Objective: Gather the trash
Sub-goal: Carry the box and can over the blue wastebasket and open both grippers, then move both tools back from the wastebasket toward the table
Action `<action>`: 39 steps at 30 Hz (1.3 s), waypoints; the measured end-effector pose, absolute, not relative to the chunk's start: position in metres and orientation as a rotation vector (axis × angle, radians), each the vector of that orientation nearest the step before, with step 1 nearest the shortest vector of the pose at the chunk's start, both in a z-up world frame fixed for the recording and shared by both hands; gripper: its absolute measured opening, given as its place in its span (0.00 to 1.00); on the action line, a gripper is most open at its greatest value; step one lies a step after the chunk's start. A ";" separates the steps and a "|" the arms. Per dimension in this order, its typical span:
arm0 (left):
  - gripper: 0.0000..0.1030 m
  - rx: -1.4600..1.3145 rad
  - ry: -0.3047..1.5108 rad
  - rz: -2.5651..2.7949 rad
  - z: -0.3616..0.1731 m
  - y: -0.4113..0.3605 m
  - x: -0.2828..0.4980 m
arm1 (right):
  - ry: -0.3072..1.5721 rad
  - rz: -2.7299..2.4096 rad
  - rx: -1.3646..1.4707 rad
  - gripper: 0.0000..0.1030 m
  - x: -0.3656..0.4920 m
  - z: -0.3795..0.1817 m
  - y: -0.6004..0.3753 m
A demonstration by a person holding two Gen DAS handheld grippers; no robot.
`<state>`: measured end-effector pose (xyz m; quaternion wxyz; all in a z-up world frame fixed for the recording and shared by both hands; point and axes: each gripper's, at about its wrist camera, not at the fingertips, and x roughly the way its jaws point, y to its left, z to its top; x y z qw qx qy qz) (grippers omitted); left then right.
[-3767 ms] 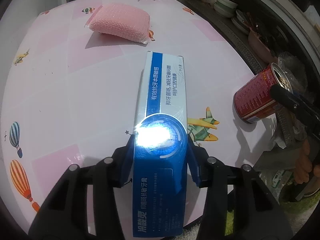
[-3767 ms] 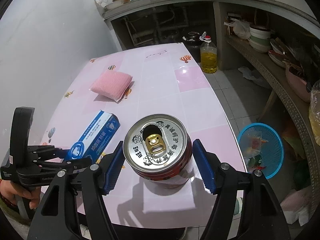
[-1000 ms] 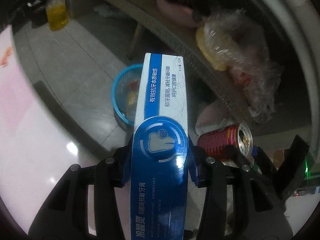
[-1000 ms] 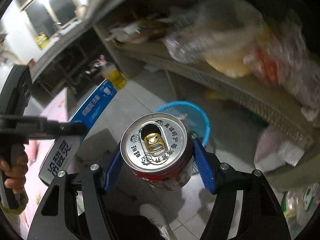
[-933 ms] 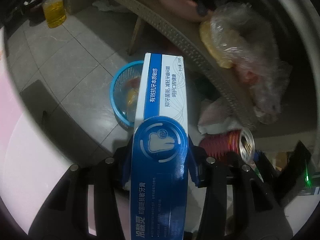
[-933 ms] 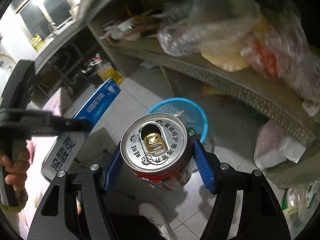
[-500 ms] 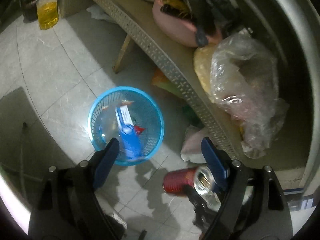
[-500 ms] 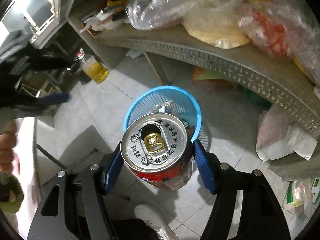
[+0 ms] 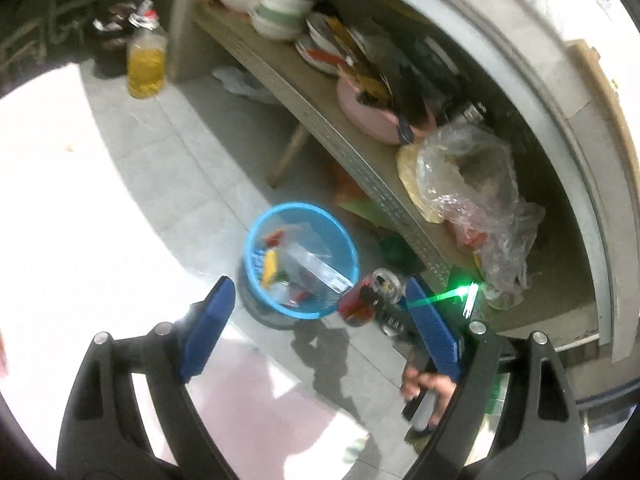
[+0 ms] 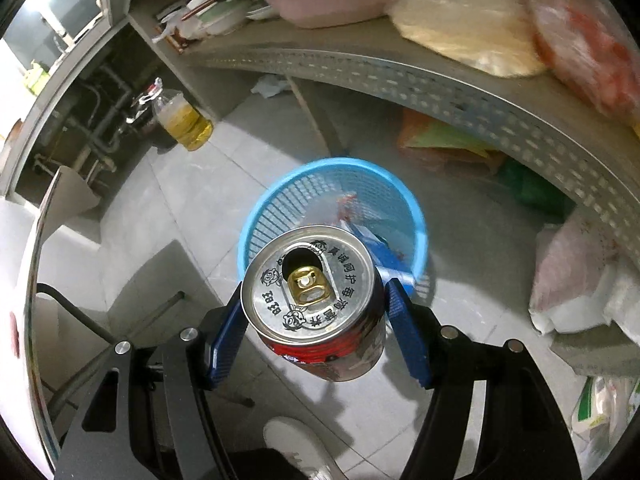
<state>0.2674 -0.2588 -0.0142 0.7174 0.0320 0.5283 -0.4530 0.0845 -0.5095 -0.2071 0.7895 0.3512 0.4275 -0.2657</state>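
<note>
On the tiled floor stands a blue mesh trash basket (image 9: 256, 232) (image 10: 332, 162). The blue and white toothpaste box (image 10: 376, 250) (image 9: 320, 270) lies inside it among other scraps. My left gripper (image 9: 318, 284) hovers high above the basket; its jaws are opening and nothing is between them. My right gripper (image 10: 315, 288) is shut on a red drink can (image 10: 312, 280) with its silver top facing the camera. It holds the can just over the basket's near rim. In the left wrist view the can (image 9: 360, 300) hangs at the basket's right edge.
A perforated metal shelf (image 9: 360, 168) with bowls, a pink basin and plastic bags (image 9: 472, 184) runs close behind the basket. A bottle of yellow oil (image 9: 146, 64) (image 10: 184, 120) stands on the floor. The pink table's edge (image 9: 60, 240) is at left. A white shoe (image 10: 296, 440) is below.
The toothpaste box left my left gripper and dropped into the basket, and those jaws spread wide. My right gripper carried the can down, closer over the basket.
</note>
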 end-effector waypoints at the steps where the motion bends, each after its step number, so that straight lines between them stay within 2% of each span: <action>1: 0.81 0.071 1.149 -0.990 -0.008 -0.247 0.266 | 0.915 -0.565 0.747 0.64 0.091 -0.205 -0.510; 7: 0.81 0.052 1.070 -0.909 0.008 -0.187 0.266 | 0.849 -0.484 0.713 0.64 0.138 -0.183 -0.511; 13: 0.81 0.045 1.035 -0.856 0.014 -0.143 0.257 | 0.943 -0.438 0.725 0.65 0.198 -0.215 -0.525; 17: 0.81 0.030 1.036 -0.828 0.013 -0.122 0.255 | 0.945 -0.466 0.746 0.65 0.201 -0.217 -0.527; 31: 0.83 -0.016 0.988 -0.804 0.014 -0.087 0.236 | 0.844 -0.533 0.597 0.75 0.082 -0.115 -0.461; 39: 0.86 -0.040 0.922 -0.736 0.027 -0.061 0.222 | 0.740 -0.552 0.448 0.90 0.046 -0.023 -0.418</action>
